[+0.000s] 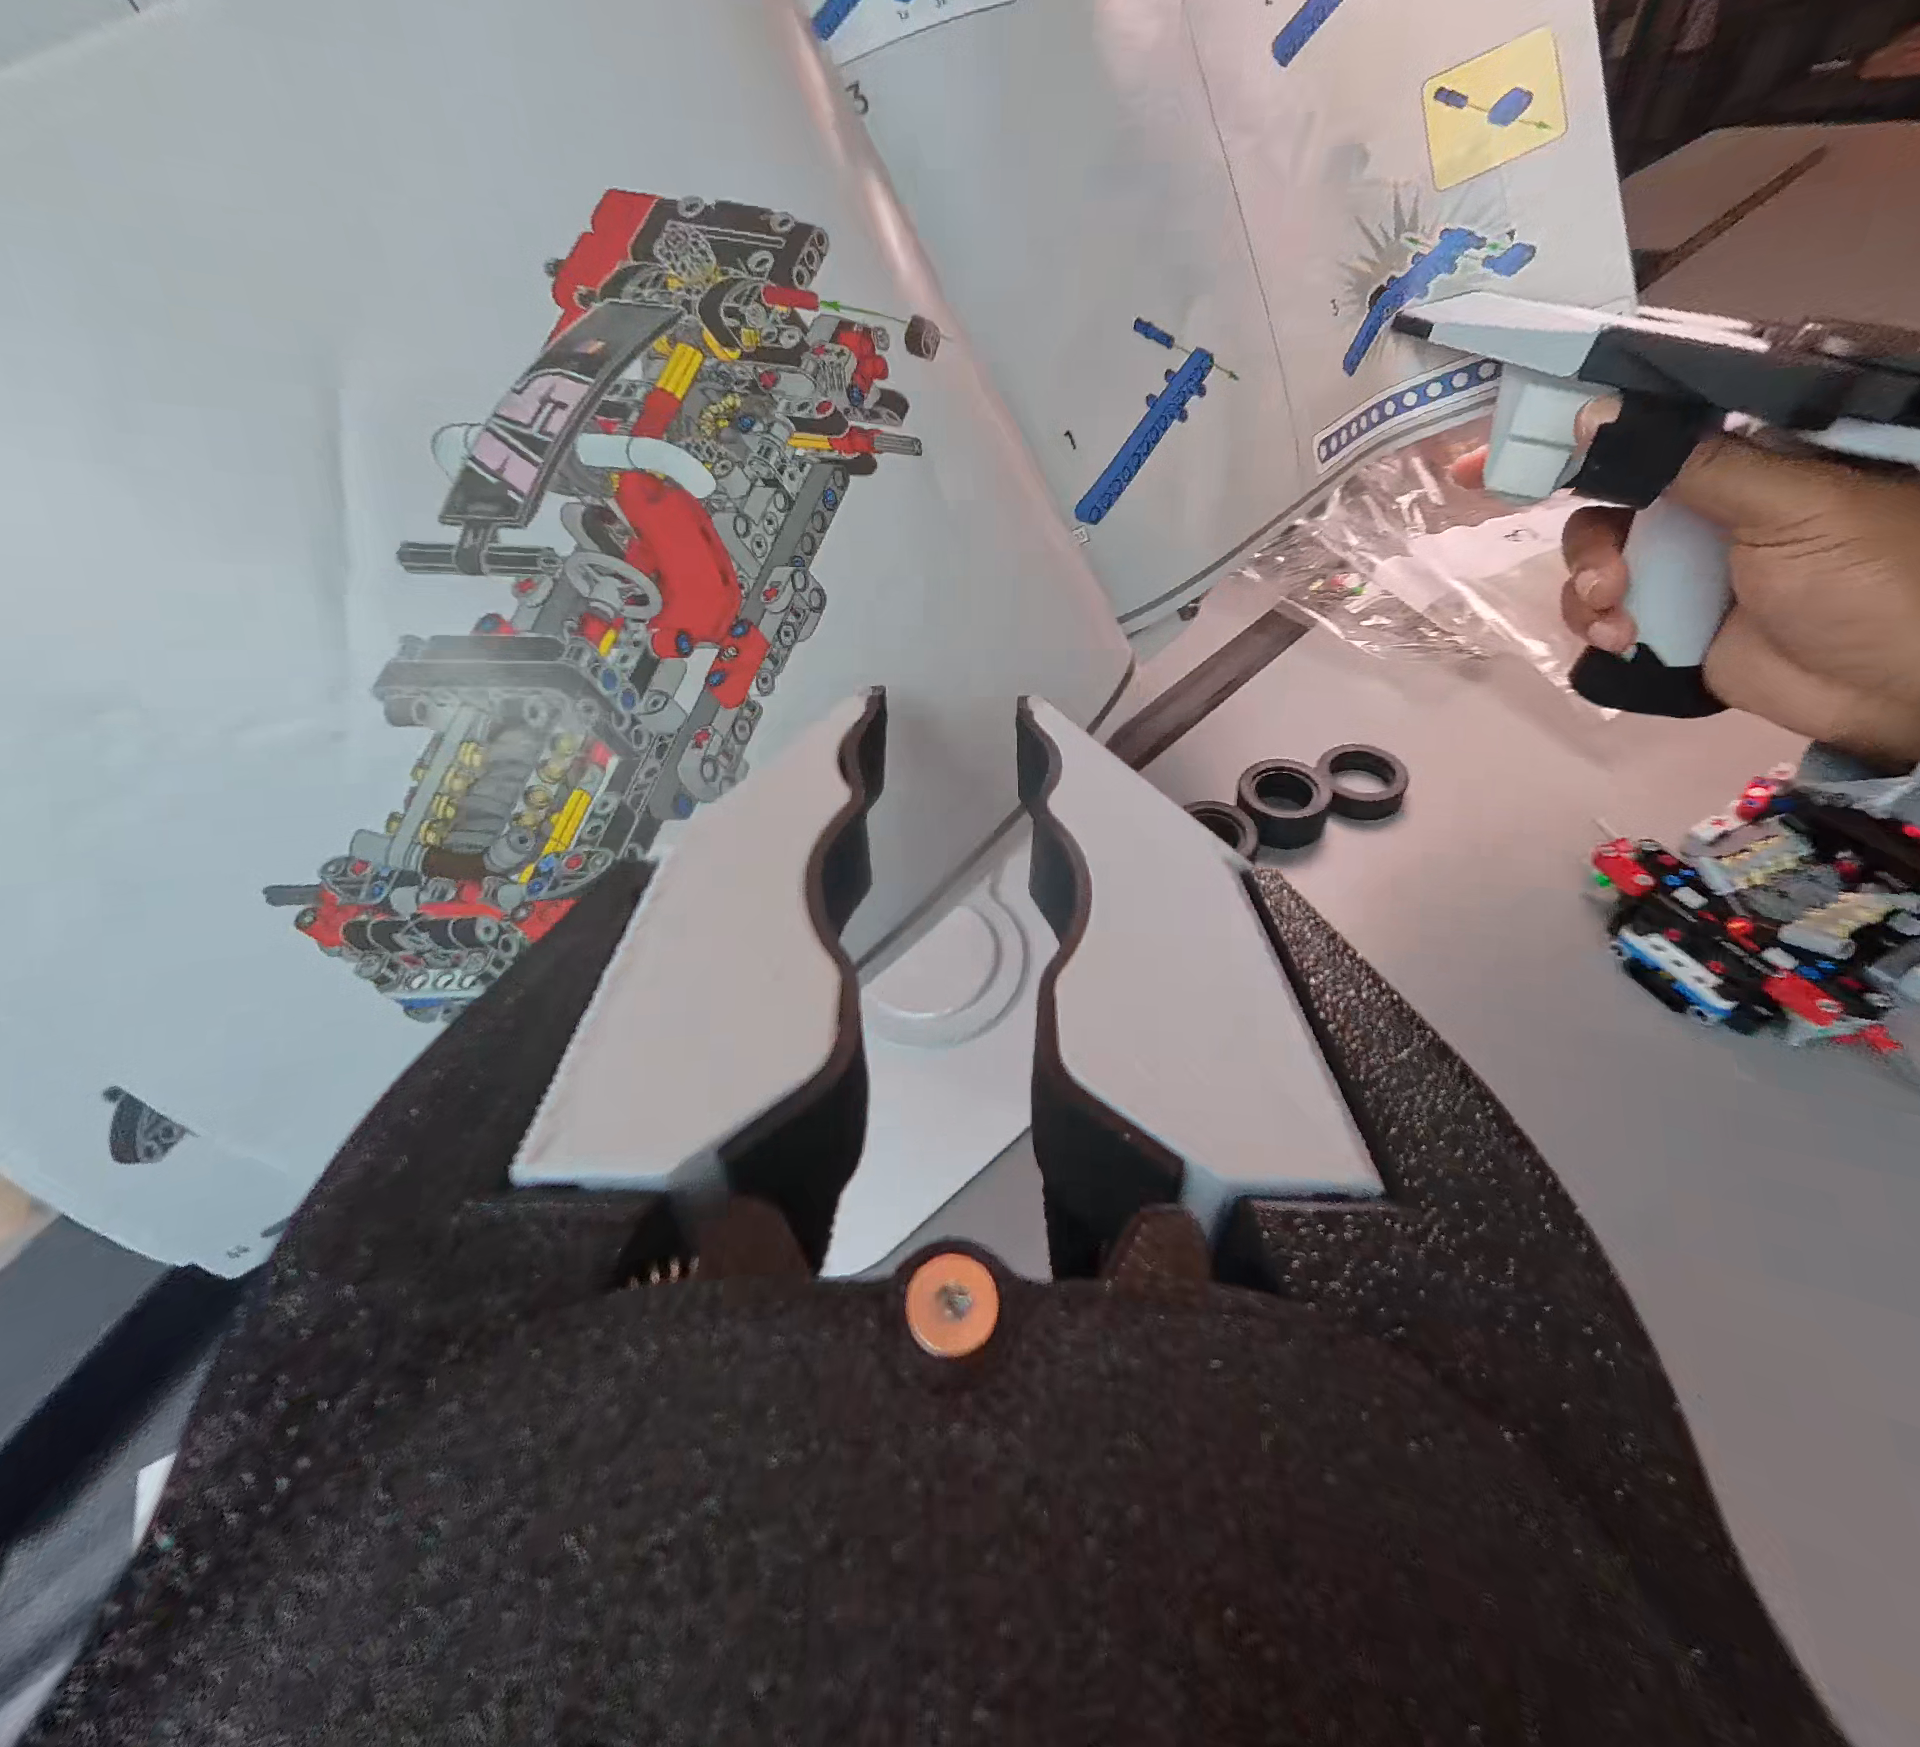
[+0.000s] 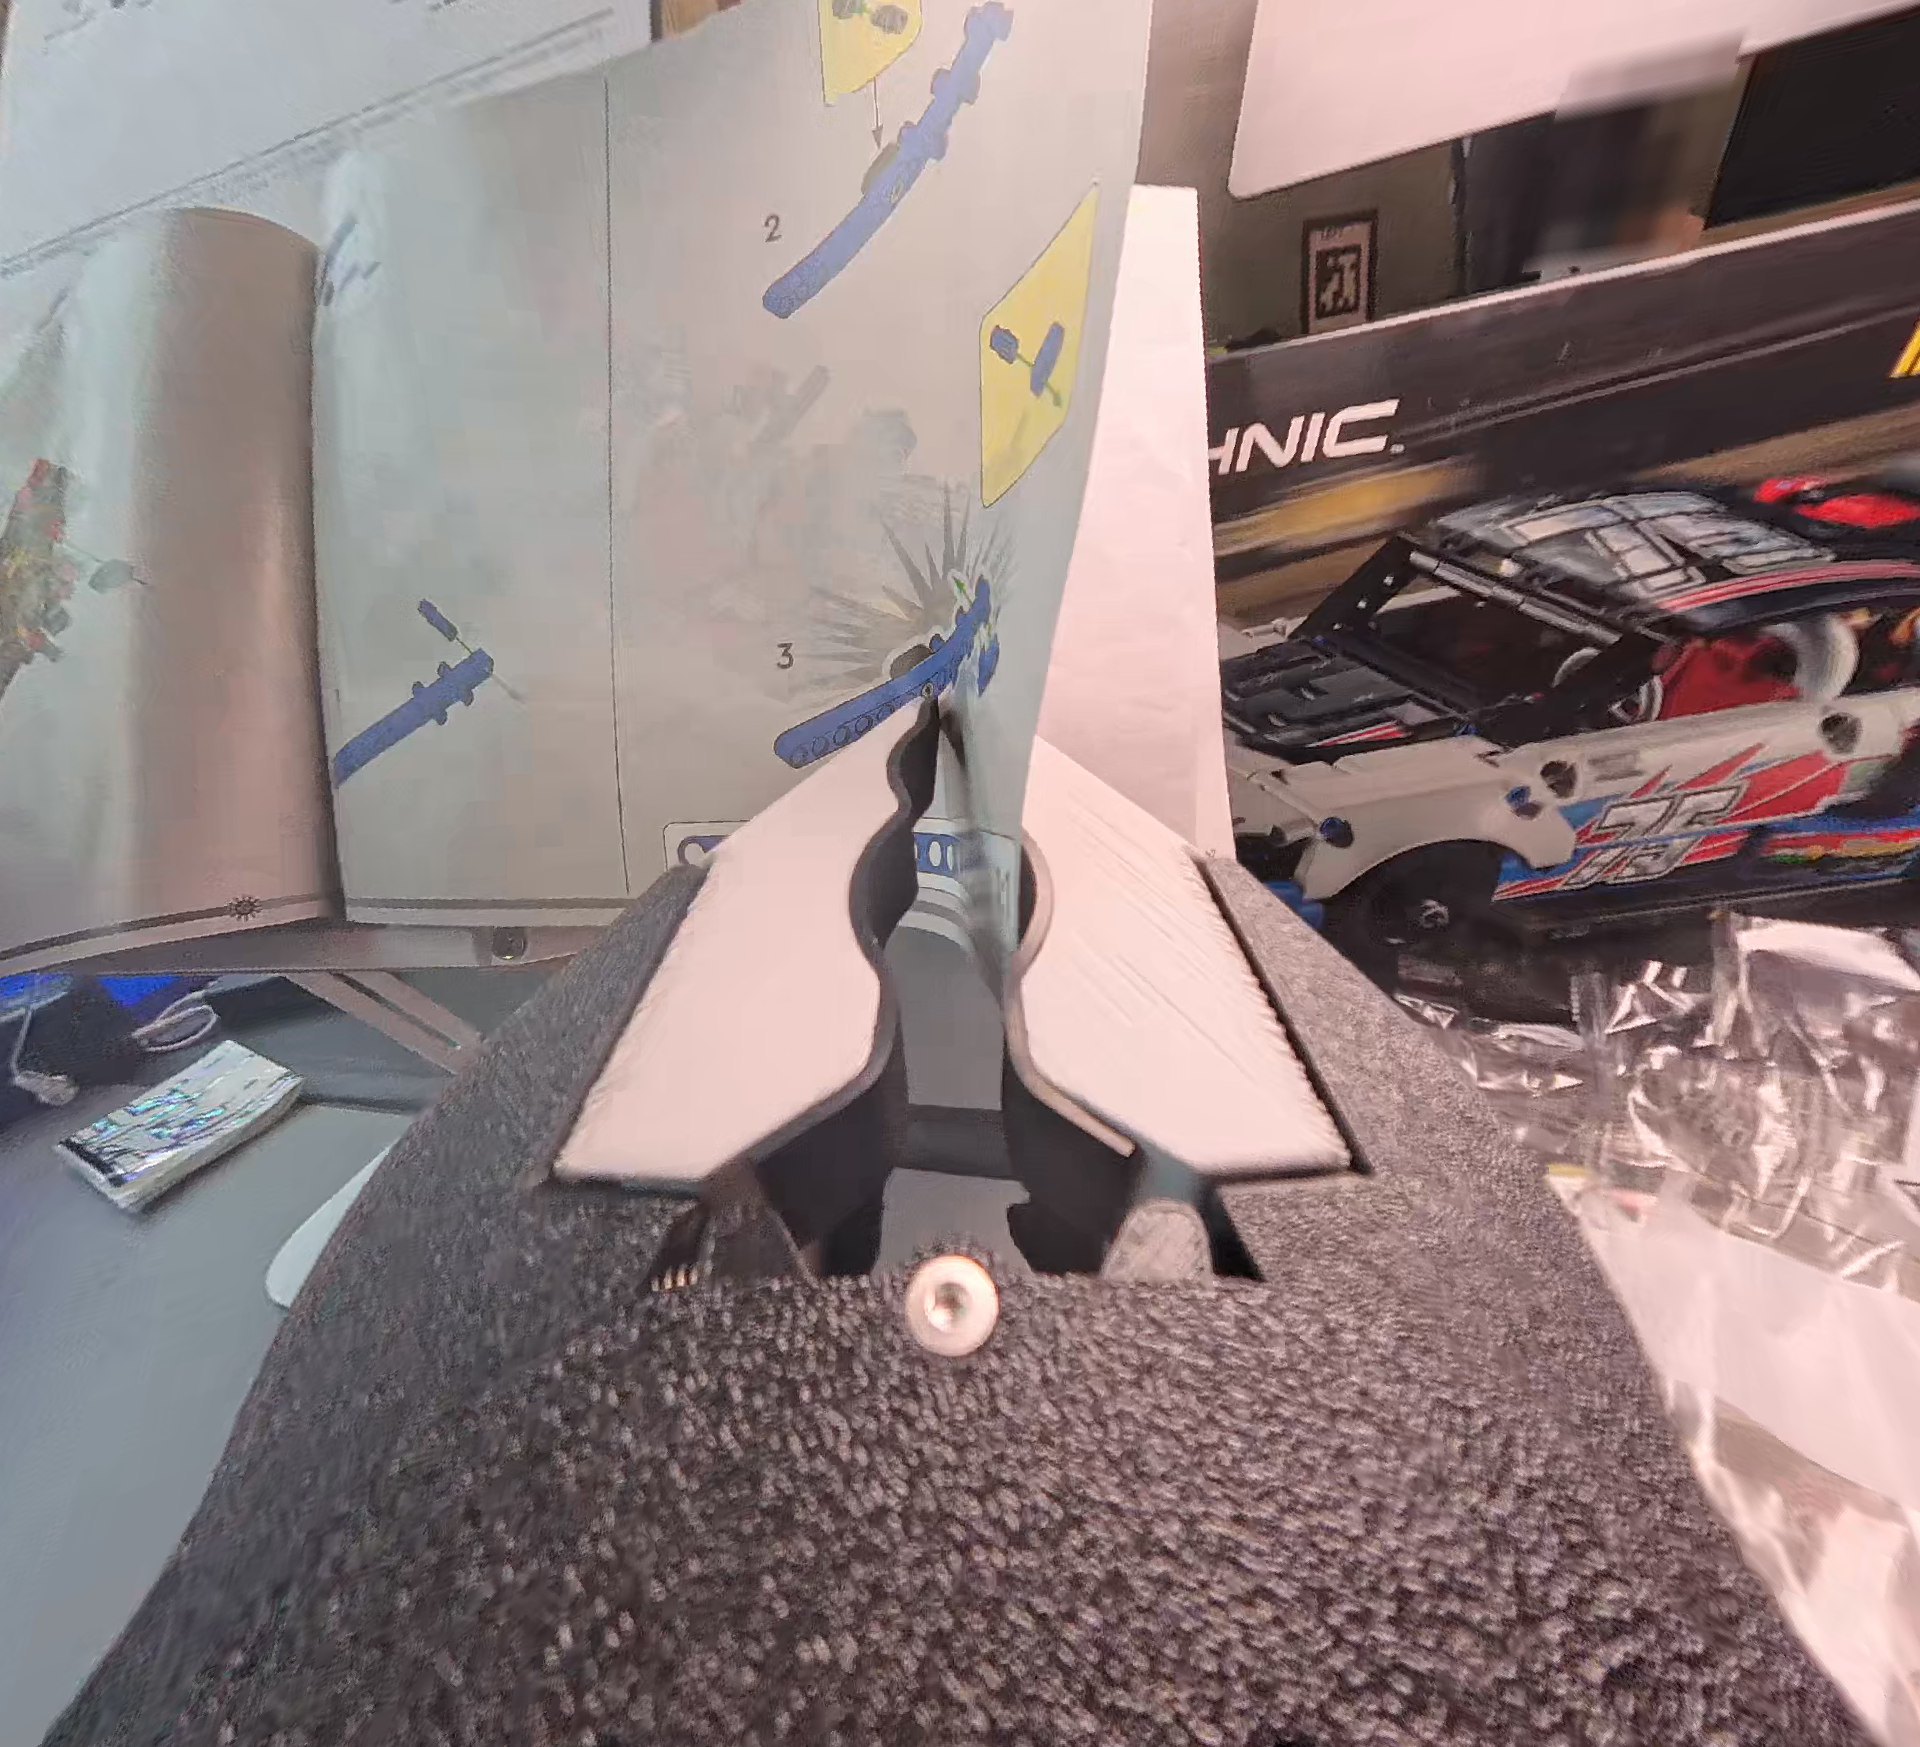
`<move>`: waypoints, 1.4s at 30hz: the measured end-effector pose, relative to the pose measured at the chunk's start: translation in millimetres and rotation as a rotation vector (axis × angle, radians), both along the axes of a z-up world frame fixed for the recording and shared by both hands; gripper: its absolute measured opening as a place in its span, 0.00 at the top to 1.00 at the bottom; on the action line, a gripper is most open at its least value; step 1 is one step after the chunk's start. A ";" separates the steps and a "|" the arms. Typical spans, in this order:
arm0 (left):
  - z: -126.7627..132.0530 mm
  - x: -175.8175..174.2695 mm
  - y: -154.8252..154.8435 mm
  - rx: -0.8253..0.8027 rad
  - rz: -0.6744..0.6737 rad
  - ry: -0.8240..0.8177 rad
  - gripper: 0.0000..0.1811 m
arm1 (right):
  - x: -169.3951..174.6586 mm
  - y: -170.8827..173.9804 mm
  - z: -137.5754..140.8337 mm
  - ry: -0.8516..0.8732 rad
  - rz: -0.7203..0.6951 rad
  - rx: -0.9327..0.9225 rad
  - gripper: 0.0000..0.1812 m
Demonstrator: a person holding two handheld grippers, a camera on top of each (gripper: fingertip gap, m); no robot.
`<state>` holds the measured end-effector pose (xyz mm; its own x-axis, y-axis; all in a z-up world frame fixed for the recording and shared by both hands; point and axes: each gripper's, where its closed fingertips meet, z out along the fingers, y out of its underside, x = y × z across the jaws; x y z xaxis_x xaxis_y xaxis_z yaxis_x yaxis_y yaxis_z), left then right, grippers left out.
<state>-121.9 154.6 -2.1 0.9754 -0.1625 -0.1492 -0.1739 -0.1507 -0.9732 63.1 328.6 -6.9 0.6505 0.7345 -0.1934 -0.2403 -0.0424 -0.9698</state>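
Note:
An instruction booklet (image 1: 436,263) stands open on a holder, and its left page with a big model drawing bulges toward me. My left gripper (image 1: 948,710) is open and empty, just in front of that page's lower right corner. My right gripper (image 2: 935,710) is shut on the right page (image 2: 831,450), which shows blue beam steps. One finger is in front of the sheet and the other behind it. It also shows in the left wrist view (image 1: 1403,326), held by a hand (image 1: 1787,585), pinching that page (image 1: 1351,139) low down.
Three black tyres (image 1: 1288,798) lie on the grey table (image 1: 1455,1178) beside a partly built red, black and white model (image 1: 1766,908). Clear plastic bags (image 2: 1714,1074) lie at the right. A box with a race car picture (image 2: 1558,658) stands behind. A shiny sheet stack (image 2: 177,1126) lies left.

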 end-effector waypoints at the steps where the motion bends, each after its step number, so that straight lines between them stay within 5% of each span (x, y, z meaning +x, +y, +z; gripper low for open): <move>1: -3.8 -1.0 7.0 0.003 0.024 0.051 0.86 | -1.9 5.6 -5.9 0.001 0.008 -0.030 0.95; 6: -21.0 -33.3 30.8 -0.004 0.195 0.399 0.86 | -4.1 27.0 -26.0 -0.046 -0.001 -0.089 0.91; 11: -18.9 -56.8 35.4 0.037 0.236 0.529 0.94 | 23.3 43.5 -37.6 -0.054 -0.132 -0.170 0.81; 15: -18.3 -62.1 36.7 0.051 0.223 0.518 0.96 | 51.6 18.4 2.7 0.013 -0.270 0.034 0.84; 19: -18.4 -60.6 36.3 0.064 0.231 0.536 0.96 | -13.4 -72.5 42.7 -0.060 0.004 0.368 1.00; 22: -18.0 -60.1 36.0 0.067 0.228 0.493 0.96 | -97.2 -150.4 21.5 -0.270 0.386 0.482 1.00; 23: -17.9 -60.0 35.7 0.067 0.229 0.486 0.96 | -116.8 -158.3 10.7 -0.340 0.419 0.465 1.00; 26: -18.4 -59.8 33.9 0.055 0.231 0.488 0.96 | -144.6 -126.8 -11.4 -0.507 0.275 0.372 1.00; 29: -20.3 -61.0 30.3 0.025 0.215 0.497 0.96 | -138.6 -86.2 -13.9 -0.460 0.192 0.217 1.00; 32: -23.0 -63.8 26.1 -0.009 0.204 0.491 0.96 | -137.6 -82.3 -13.7 -0.420 0.229 0.159 1.00; 35: -18.9 -58.5 23.6 -0.028 0.195 0.411 0.92 | -142.3 -88.7 -16.7 -0.441 0.203 0.216 0.89; 42: 14.0 46.1 39.2 0.067 -0.073 0.386 0.93 | -141.1 -91.8 -17.5 -0.369 0.208 0.190 0.87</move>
<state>-75.9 193.8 11.9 0.8317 -0.2069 -0.5152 -0.5368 -0.0629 -0.8414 -78.0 236.9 -24.4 0.4860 0.8565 0.1738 0.1171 0.1333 -0.9841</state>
